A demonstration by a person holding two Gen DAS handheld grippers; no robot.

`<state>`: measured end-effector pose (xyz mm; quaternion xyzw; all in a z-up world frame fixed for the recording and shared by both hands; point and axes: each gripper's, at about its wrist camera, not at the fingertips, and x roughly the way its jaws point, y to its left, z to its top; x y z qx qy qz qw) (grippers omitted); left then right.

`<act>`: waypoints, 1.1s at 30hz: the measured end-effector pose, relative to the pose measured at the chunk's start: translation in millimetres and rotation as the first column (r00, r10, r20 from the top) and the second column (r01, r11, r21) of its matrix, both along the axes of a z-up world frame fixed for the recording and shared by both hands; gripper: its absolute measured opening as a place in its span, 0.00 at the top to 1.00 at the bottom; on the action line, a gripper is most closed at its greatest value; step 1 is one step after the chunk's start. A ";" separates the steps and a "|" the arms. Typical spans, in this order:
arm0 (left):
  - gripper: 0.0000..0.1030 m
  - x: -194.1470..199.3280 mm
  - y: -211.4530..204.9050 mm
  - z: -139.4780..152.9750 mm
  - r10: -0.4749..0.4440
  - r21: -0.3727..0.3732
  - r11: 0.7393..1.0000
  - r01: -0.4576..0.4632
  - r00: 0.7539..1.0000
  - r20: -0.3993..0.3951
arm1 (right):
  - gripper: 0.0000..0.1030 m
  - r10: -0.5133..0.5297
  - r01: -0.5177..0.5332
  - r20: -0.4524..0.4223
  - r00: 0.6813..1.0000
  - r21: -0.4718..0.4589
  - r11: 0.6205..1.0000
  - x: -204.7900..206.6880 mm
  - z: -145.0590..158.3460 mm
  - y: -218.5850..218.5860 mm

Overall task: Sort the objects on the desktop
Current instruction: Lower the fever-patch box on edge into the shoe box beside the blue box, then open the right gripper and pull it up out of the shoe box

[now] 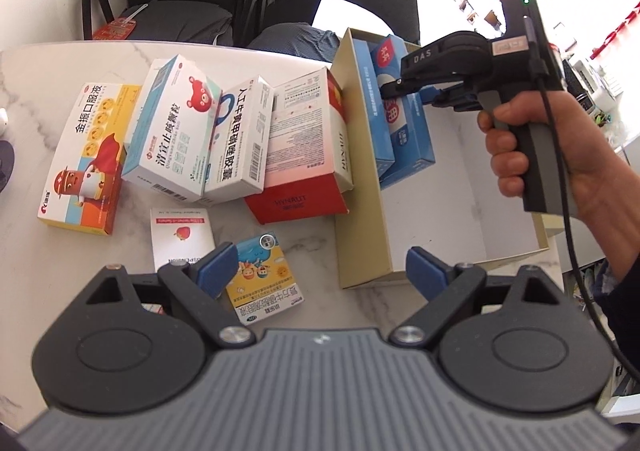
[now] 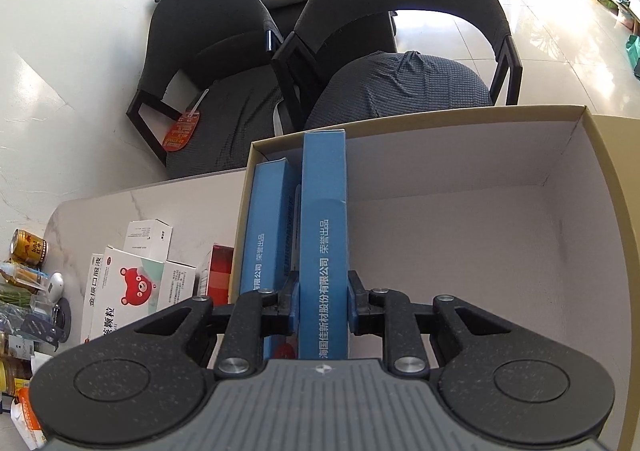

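Observation:
A beige cardboard box [image 1: 360, 187] with a white inside stands on the marble table at the right. Inside it a blue carton [image 2: 324, 235] stands on edge, and my right gripper [image 2: 323, 301] is shut on it. A second blue carton [image 2: 266, 219] leans against the box's left wall. My left gripper [image 1: 320, 271] hangs open over the table's near edge, above a small yellow and blue carton [image 1: 264, 277]. Several medicine boxes lie left of the beige box: a yellow one [image 1: 86, 155], a white bear-print one [image 1: 172, 127], a white one with barcode [image 1: 240, 139] and a red and pink one [image 1: 308, 147].
A white leaflet carton [image 1: 180, 237] lies near my left gripper. Two dark chairs [image 2: 400, 31] stand behind the table. A gold can [image 2: 29, 247] and other packets [image 2: 20, 291] crowd the table's far left. A hand [image 1: 532, 147] holds the right gripper's handle, with a cable hanging down.

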<state>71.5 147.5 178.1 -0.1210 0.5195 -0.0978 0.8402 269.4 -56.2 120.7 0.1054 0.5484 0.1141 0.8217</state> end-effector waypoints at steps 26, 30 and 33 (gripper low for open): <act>0.10 5.1 0.1 -8.5 -0.001 -0.022 1.000 0.001 1.000 -0.006 | 0.67 -0.020 0.020 -0.007 1.000 0.166 0.986 -31.0 16.2 -38.2; 0.10 5.1 8.9 -12.3 0.017 -0.015 1.000 -0.017 1.000 -0.012 | 0.64 0.050 -0.052 0.020 0.999 0.113 0.992 -48.2 24.9 -37.8; 0.10 5.1 15.6 -15.2 0.030 -0.009 1.000 -0.030 0.999 -0.016 | 0.63 0.062 -0.065 0.031 0.998 0.109 0.992 -57.7 31.7 -37.0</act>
